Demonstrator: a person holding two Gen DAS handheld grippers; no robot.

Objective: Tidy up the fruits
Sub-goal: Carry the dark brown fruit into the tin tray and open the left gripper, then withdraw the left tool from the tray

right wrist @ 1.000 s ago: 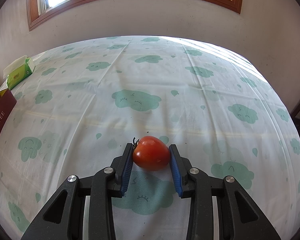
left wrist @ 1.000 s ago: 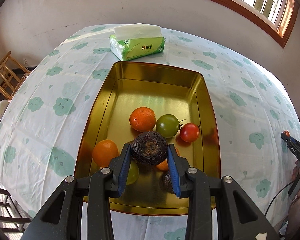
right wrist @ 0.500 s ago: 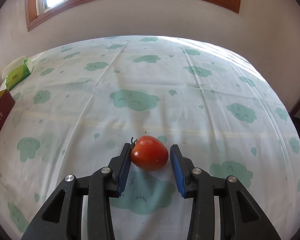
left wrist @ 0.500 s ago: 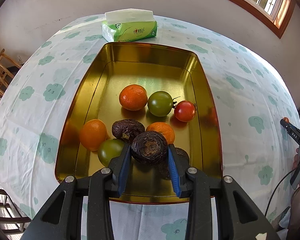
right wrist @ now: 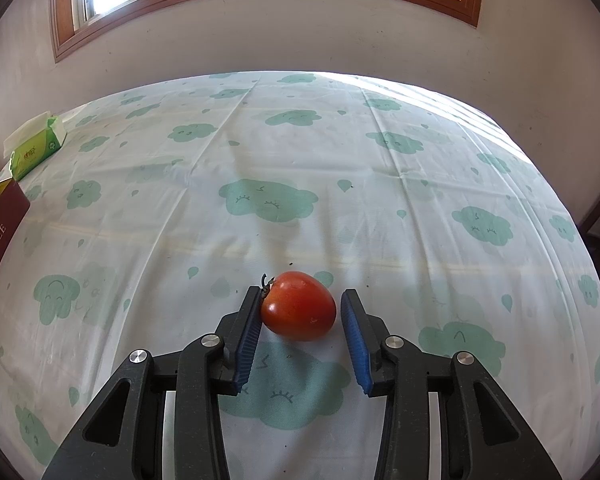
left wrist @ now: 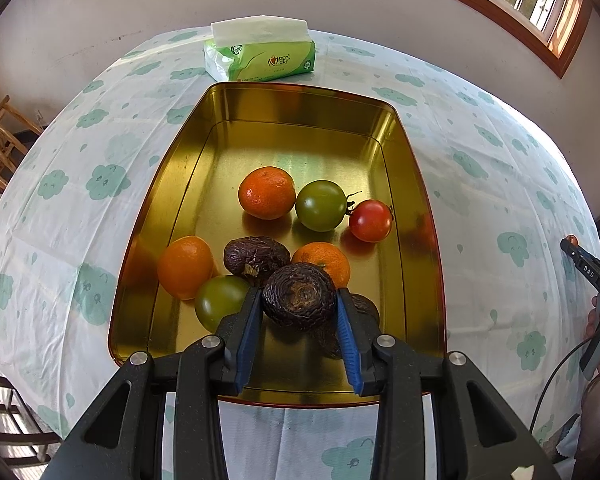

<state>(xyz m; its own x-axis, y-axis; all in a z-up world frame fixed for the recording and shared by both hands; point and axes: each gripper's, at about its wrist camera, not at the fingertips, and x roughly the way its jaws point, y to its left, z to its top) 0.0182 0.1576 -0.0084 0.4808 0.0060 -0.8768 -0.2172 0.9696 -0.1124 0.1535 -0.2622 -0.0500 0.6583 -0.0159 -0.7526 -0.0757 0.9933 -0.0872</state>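
Task near its end: left gripper (left wrist: pixel 298 312) clamps a wrinkled dark fruit (left wrist: pixel 299 300) over the near end of the gold tin (left wrist: pixel 416 184), not yet released; right gripper (right wrist: pixel 300 312) is parted around the loose red tomato (right wrist: pixel 299 306) on the table (right wrist: pixel 340 160), right of the tin. In the tin, near to far: two more dark fruits, two green tomatoes, three oranges, one red tomato (left wrist: pixel 370 221). Beyond the tin: one tissue pack (left wrist: pixel 260 54).
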